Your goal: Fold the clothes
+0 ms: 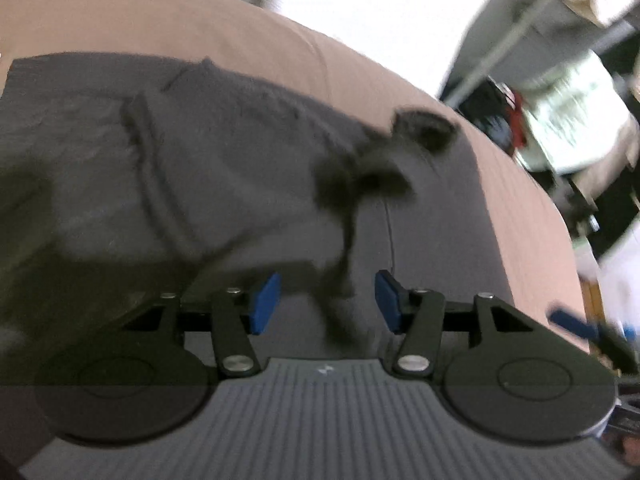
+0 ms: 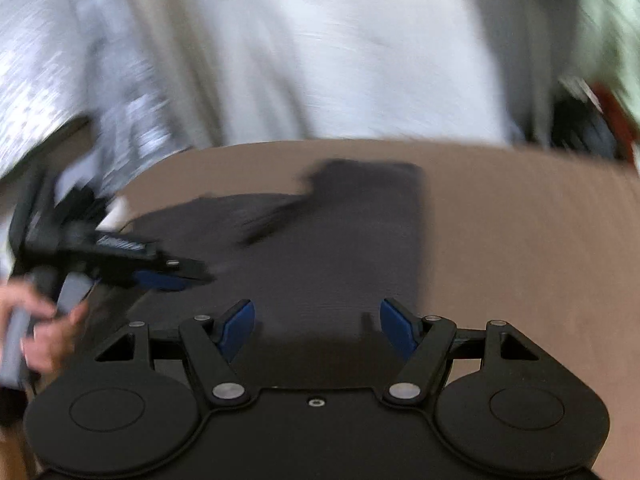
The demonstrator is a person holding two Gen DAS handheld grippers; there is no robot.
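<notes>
A dark grey garment (image 1: 224, 168) lies spread on a tan surface (image 1: 200, 28), with a fold ridge across it and a bunched dark lump near its far right. My left gripper (image 1: 326, 304) hovers open over the garment's near edge, holding nothing. In the right wrist view the same garment (image 2: 340, 236) lies ahead on the tan surface (image 2: 520, 240). My right gripper (image 2: 316, 332) is open and empty above its near edge. The left gripper (image 2: 160, 276) shows there at the left, held by a hand. Both views are motion blurred.
A white wall or curtain (image 2: 320, 52) stands beyond the surface. Dark furniture and red items (image 1: 512, 120) sit off the right edge. My right gripper's blue fingertip (image 1: 568, 320) shows at the right of the left wrist view.
</notes>
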